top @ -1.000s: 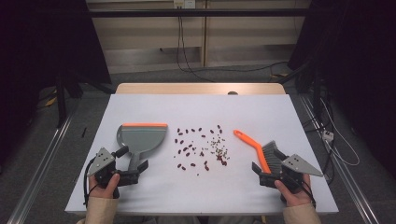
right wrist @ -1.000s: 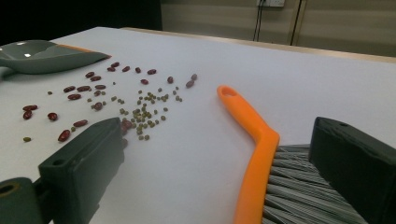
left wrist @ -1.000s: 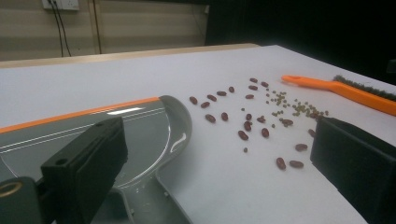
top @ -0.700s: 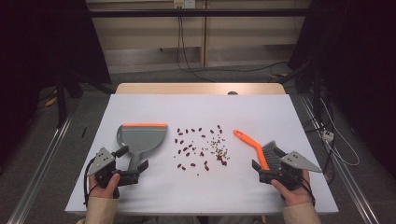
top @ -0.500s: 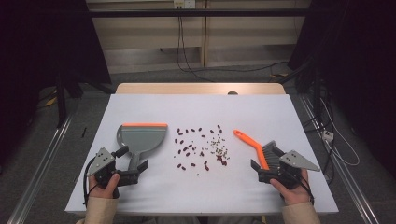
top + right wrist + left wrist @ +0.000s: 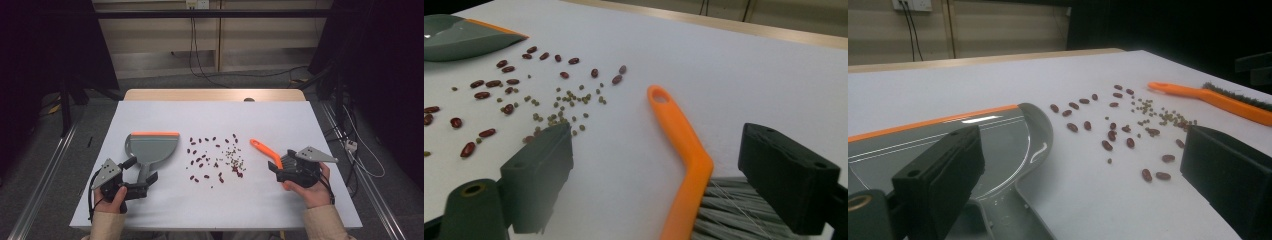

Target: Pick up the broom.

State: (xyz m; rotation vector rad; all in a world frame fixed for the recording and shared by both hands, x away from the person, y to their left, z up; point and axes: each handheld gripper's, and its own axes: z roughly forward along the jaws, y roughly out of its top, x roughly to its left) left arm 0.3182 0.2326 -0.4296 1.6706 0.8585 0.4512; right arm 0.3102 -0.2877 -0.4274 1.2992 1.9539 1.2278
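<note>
Your left gripper [image 6: 141,183] is spread wide, jaws apart and empty, low over the table [image 6: 210,115]. The dustpan [image 6: 152,148] lies just ahead of it: in the left gripper view its handle [image 6: 1013,215] runs back between your jaws and the pan [image 6: 938,145] sits behind the left jaw, no contact visible. Orange lip on the far edge. Your right gripper [image 6: 276,170] is also spread, nothing pinched. The brush [image 6: 272,156] lies right at it: in the right gripper view the orange handle [image 6: 679,135] runs forward between your jaws and the bristles [image 6: 734,210] sit against the inner side of the right jaw; whether they touch, I can't tell. Beans [image 6: 215,157] are scattered between both grippers, ahead and inboard of each, red ones nearer the dustpan, small green ones nearer the brush.
</note>
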